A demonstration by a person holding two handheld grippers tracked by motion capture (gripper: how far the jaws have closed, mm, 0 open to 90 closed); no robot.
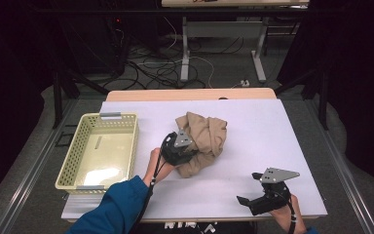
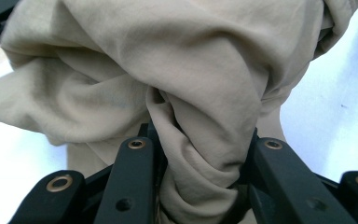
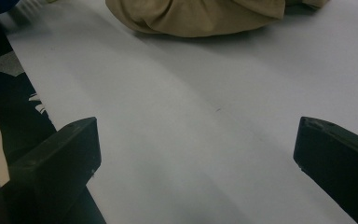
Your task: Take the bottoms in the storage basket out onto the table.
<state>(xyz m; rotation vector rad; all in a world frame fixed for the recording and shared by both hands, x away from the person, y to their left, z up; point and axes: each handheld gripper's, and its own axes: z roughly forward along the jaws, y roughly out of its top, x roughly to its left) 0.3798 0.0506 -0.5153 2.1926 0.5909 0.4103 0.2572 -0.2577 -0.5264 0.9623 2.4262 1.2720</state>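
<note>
- Pale yellow perforated plastic basket (image 1: 78, 163), rectangular, grey handle strips on its 2 short ends: stands at the left edge of the counter (image 1: 253, 126), nothing visible inside it.
- Person's left forearm in a blue sleeve (image 1: 114, 207): enters from the bottom edge in the high view, just right of the basket.
- Left tongs (image 1: 185, 148), black, with a grey three-cornered plate on top: at the lower left side of the cloth; jaws drawn in tight on a bunched fold of it, seen gathered between them in the left gripper view (image 2: 200, 186).
- Crumpled beige fabric garment (image 1: 204, 141): lies in a heap near the middle of the white counter surface, right of the basket and apart from it; its lower edge also appears at the top of the right gripper view (image 3: 200, 16).
- Right tongs (image 1: 243, 201), black, same grey plate: near the front right corner of the counter, well apart from the garment; jaws spread wide with bare white surface between them (image 3: 196, 154).
</note>
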